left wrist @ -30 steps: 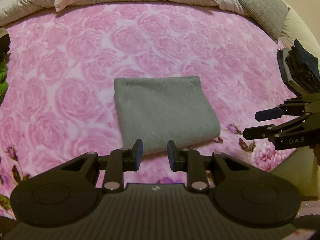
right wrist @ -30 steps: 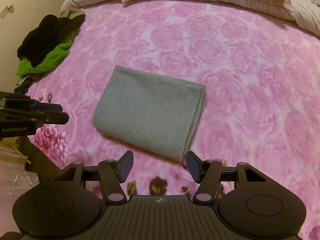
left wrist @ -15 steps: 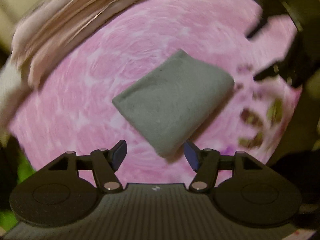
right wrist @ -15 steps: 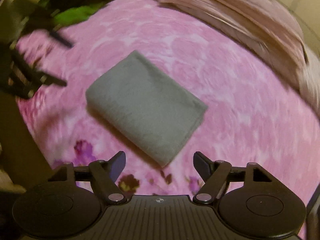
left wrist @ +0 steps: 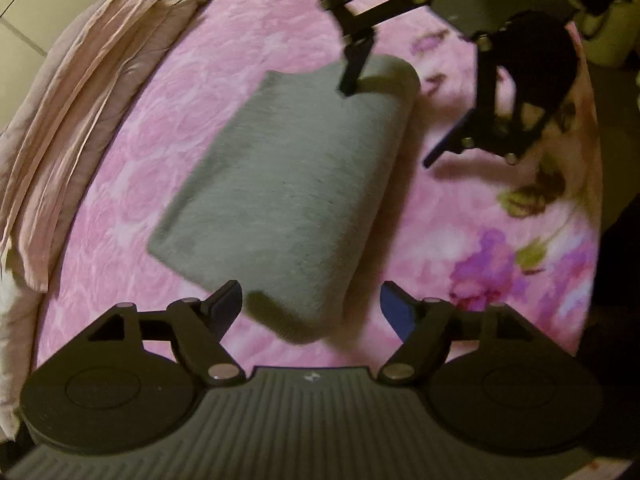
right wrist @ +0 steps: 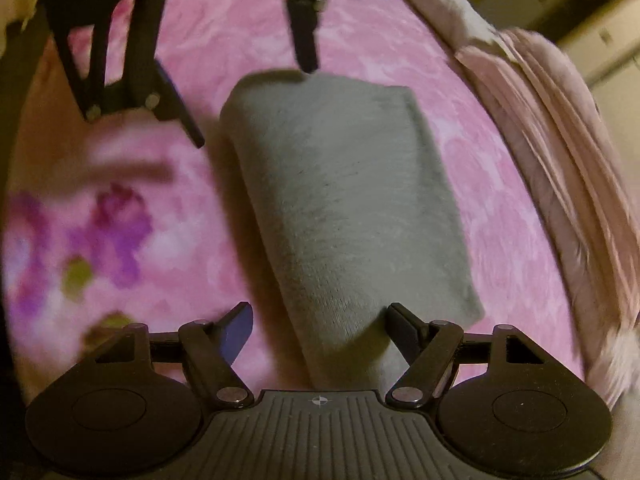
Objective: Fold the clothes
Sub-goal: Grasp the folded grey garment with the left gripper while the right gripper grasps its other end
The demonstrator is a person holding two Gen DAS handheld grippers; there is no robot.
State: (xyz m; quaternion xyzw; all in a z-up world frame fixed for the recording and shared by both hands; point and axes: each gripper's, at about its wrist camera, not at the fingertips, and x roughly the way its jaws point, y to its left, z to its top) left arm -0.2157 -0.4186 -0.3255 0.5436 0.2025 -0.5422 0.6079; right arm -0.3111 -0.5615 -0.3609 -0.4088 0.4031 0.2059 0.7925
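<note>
under right gripper (right wrist: 318, 326), towel (right wrist: 352, 208) end

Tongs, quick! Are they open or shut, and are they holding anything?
Left tongs: opening, one end of the gray cloth between them, not pinched.
Right tongs: open, astride the cloth's other end, not pinched.

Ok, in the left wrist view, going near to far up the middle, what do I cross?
Left gripper, jaws opening around the near corner of the folded grey cloth → the cloth lying on the pink floral bedspread → right gripper, open, at the cloth's far end.
</note>
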